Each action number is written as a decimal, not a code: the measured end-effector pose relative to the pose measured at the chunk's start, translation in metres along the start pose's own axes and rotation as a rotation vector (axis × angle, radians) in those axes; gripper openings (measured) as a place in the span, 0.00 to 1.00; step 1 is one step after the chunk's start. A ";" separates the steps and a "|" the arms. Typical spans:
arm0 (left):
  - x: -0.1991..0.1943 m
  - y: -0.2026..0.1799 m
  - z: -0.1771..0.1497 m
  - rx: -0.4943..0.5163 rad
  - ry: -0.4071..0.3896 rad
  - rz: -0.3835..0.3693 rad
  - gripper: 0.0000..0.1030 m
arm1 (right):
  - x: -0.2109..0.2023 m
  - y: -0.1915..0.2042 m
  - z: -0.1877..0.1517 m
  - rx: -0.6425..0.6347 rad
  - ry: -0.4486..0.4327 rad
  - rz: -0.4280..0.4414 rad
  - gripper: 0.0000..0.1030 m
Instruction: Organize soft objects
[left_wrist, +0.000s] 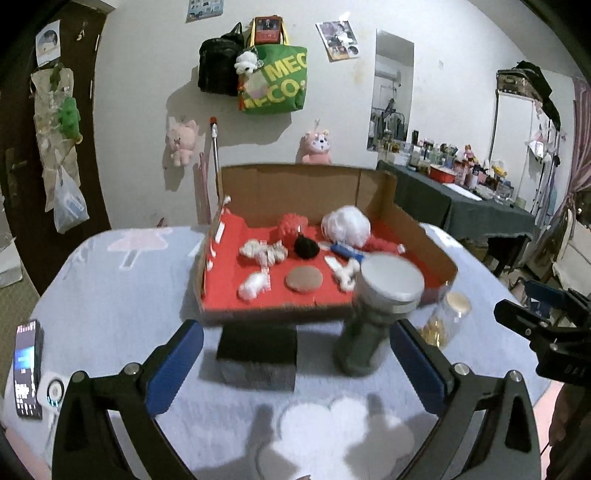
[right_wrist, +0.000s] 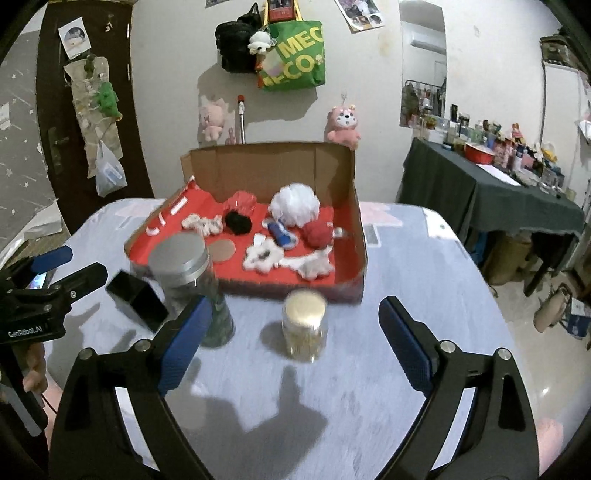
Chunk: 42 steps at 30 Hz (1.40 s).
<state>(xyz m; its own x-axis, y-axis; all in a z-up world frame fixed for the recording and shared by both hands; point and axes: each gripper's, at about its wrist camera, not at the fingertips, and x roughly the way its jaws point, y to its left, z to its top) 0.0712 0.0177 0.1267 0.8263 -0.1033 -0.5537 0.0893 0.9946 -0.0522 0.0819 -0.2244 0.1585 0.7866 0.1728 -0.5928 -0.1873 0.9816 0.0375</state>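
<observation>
Both wrist views look forward and slightly down over the pale blue worktop (left_wrist: 110, 295), near it, sharing the red-lined cardboard box (right_wrist: 347, 206); left view sits further left.

A white plaster wall (right_wrist: 369, 92) closes the far side, hung with a green tote bag (right_wrist: 295, 59), a black backpack (right_wrist: 234, 44) and two pink plush toys. A dark wooden door (right_wrist: 88, 92) stands far left. At right, a dark-clothed side table (right_wrist: 491, 199) carries bottles beside a tall mirror (right_wrist: 423, 62).
</observation>
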 end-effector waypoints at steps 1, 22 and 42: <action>0.000 -0.001 -0.004 -0.003 0.005 -0.001 1.00 | 0.000 0.001 -0.007 -0.002 -0.001 -0.005 0.90; 0.060 -0.006 -0.079 -0.033 0.218 0.027 1.00 | 0.062 0.003 -0.086 0.031 0.163 -0.034 0.90; 0.073 -0.010 -0.091 -0.021 0.246 0.094 1.00 | 0.081 0.001 -0.095 0.029 0.206 -0.072 0.95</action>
<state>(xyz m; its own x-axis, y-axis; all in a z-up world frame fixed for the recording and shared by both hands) 0.0802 0.0005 0.0112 0.6700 -0.0082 -0.7423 0.0049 1.0000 -0.0066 0.0896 -0.2167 0.0339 0.6601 0.0844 -0.7464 -0.1150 0.9933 0.0106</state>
